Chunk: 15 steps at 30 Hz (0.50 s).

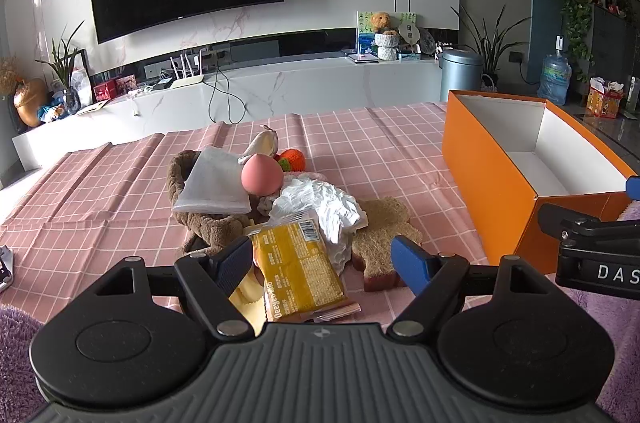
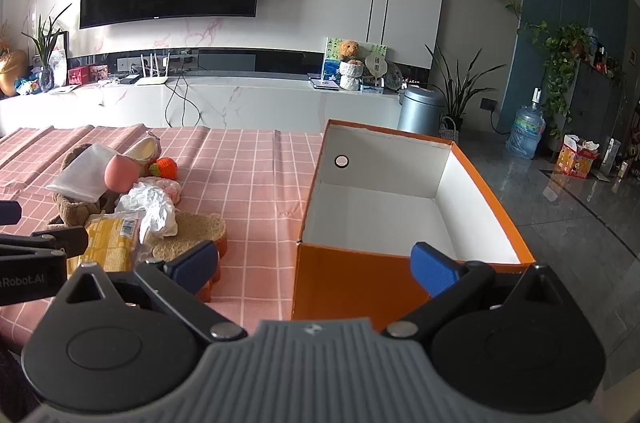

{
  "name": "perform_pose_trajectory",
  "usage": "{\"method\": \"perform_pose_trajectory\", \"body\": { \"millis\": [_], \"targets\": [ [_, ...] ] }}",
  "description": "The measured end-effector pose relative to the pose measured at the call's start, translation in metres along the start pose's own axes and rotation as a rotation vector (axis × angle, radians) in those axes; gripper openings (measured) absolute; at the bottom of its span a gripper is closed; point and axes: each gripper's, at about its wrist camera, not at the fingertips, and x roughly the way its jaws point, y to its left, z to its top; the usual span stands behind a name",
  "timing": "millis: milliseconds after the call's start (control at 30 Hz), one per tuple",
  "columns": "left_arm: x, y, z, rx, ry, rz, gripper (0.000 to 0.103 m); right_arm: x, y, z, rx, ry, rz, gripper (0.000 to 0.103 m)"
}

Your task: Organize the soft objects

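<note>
Lying on the bench [image 1: 360, 139], the yellow packet [image 1: 298, 267] sits between the wide-spread fingers of the left tool [image 1: 324, 259], untouched, with tissue [image 1: 324, 203] and the sponge [image 1: 384, 235] just beyond. The right tool [image 2: 316, 263] gapes wide before the orange box [image 2: 352, 283], holding nothing.

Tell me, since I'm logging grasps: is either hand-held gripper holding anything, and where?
Nothing is held. Left hand-held gripper and right hand-held gripper are both open.
</note>
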Motion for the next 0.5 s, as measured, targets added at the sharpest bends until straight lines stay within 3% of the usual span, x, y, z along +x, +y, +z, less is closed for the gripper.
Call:
{"method": "perform_pose_trajectory", "body": {
  "millis": [500],
  "targets": [
    [0.0005,-0.0003,-0.0012,0.0,0.003,-0.001,0.092,0.0041,0.0018,-0.0012,-0.004,0.016,-0.002,0.101]
  ]
}}
